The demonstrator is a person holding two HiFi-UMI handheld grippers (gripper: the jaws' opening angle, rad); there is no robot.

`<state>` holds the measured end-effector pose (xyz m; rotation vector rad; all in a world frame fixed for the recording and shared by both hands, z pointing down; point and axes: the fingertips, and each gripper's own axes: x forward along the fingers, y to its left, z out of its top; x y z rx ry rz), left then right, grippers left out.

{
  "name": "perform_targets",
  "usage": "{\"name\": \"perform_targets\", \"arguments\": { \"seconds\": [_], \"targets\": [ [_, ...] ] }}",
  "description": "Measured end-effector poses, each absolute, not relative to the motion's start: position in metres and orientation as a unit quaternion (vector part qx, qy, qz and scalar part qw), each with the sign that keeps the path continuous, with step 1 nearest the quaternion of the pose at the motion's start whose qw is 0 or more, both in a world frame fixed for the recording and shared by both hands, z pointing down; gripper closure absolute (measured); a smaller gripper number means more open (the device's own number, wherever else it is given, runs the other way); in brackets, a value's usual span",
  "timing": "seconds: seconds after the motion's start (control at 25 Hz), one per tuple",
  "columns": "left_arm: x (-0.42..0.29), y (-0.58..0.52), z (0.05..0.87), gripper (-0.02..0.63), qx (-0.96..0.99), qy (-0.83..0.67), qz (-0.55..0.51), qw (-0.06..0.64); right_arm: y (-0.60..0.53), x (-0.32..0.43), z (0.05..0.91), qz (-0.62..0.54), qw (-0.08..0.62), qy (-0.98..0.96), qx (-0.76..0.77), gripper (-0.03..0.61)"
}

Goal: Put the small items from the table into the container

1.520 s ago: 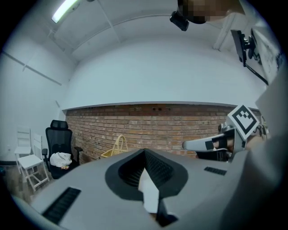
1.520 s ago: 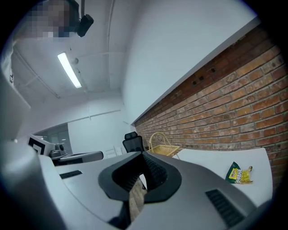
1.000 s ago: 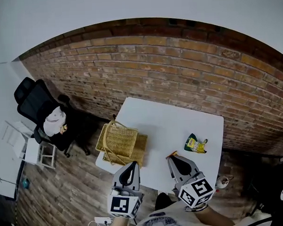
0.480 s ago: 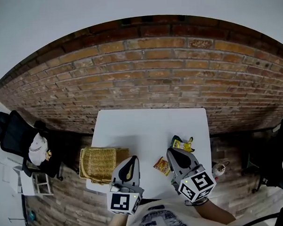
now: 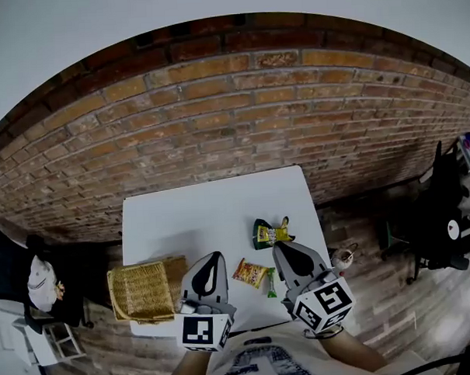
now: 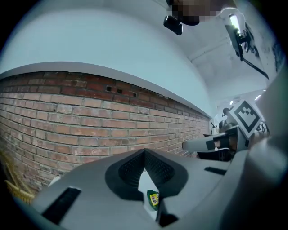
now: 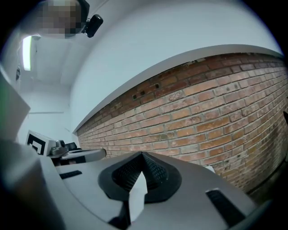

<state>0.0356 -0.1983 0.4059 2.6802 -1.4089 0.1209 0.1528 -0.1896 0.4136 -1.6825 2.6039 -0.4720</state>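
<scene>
Over the last second I have swung round to face the white table (image 5: 198, 223) squarely; before, it sat skewed in the head view. My left gripper (image 5: 210, 268) and right gripper (image 5: 289, 260) hover over its near edge, each with jaws together and nothing between them. An orange packet (image 5: 252, 272) now lies between the two grippers, with a green packet (image 5: 270, 232) just beyond. Both packets lie outside the wicker basket (image 5: 142, 292) at the table's left edge. I judge that nothing is packed yet and picking can begin.
</scene>
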Motion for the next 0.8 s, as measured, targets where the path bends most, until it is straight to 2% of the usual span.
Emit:
{"name": "perform_targets", "arguments": {
  "seconds": [0.8],
  "targets": [
    [0.053, -0.202, 0.441, 0.561, 0.882, -0.463, 0.053, 0.067, -0.190, 0.176, 0.448, -0.153, -0.046, 0.819, -0.550, 0.558]
  ]
}}
